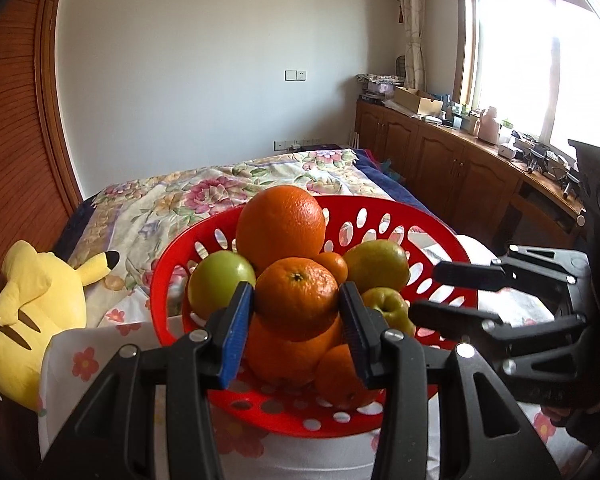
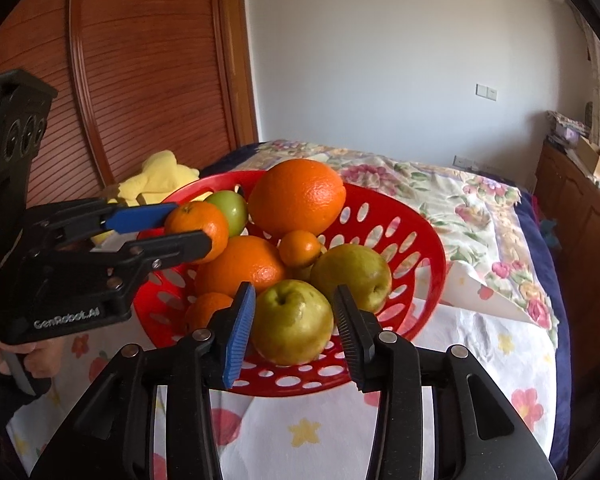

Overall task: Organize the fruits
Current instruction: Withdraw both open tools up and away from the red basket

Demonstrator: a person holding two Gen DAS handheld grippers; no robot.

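A red perforated basket [image 1: 380,205] [image 2: 432,236] holds piled fruit, with a big orange [image 1: 280,224] [image 2: 296,196] on top. My left gripper [image 1: 296,292] [image 2: 188,227] is shut on a mandarin [image 1: 296,304] [image 2: 198,226] at the top of the pile, its pads pressing both sides. My right gripper [image 2: 295,296] [image 1: 424,292] straddles a yellow-green apple [image 2: 292,322] [image 1: 388,308] at the basket's near edge. Its left pad is at the skin and a thin gap shows at the right pad. A green apple [image 1: 220,284] and another yellow-green fruit [image 2: 350,276] also lie inside.
The basket sits on a white flowered cloth [image 2: 320,420] at the foot of a bed with a floral cover [image 1: 172,196]. A yellow plush toy [image 1: 32,312] lies left of the basket. A wooden wardrobe [image 2: 148,80] stands behind it, and cluttered cabinets [image 1: 460,160] run under the window.
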